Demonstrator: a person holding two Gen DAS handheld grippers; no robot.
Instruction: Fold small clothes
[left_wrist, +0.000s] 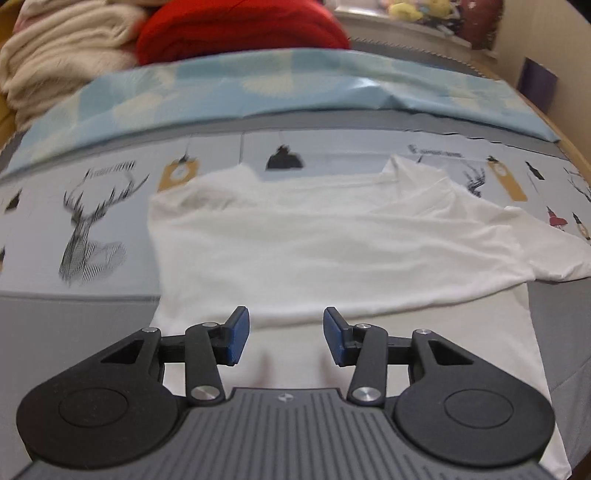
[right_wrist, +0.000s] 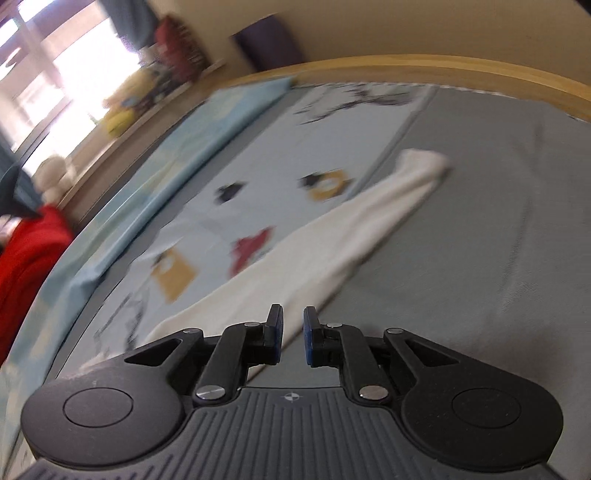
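A white T-shirt (left_wrist: 332, 240) lies flat on the printed bed sheet (left_wrist: 92, 221), its upper part folded down over the lower part, with one sleeve sticking out to the right. My left gripper (left_wrist: 286, 317) hovers over the shirt's near half, jaws open and nothing between the blue pads (left_wrist: 238, 336). In the blurred right wrist view the same shirt (right_wrist: 314, 251) runs as a white band from lower left to a sleeve end (right_wrist: 421, 166) at upper right. My right gripper (right_wrist: 293, 314) hangs above its near edge, the pads a narrow gap apart and empty.
A light blue quilt (left_wrist: 258, 81) is bunched along the far side of the bed, with a red blanket (left_wrist: 240, 29) and a cream blanket (left_wrist: 66, 48) behind it. A wooden bed frame (right_wrist: 406, 64) rims the grey sheet (right_wrist: 498, 221). Soft toys sit on a sill (left_wrist: 406, 14).
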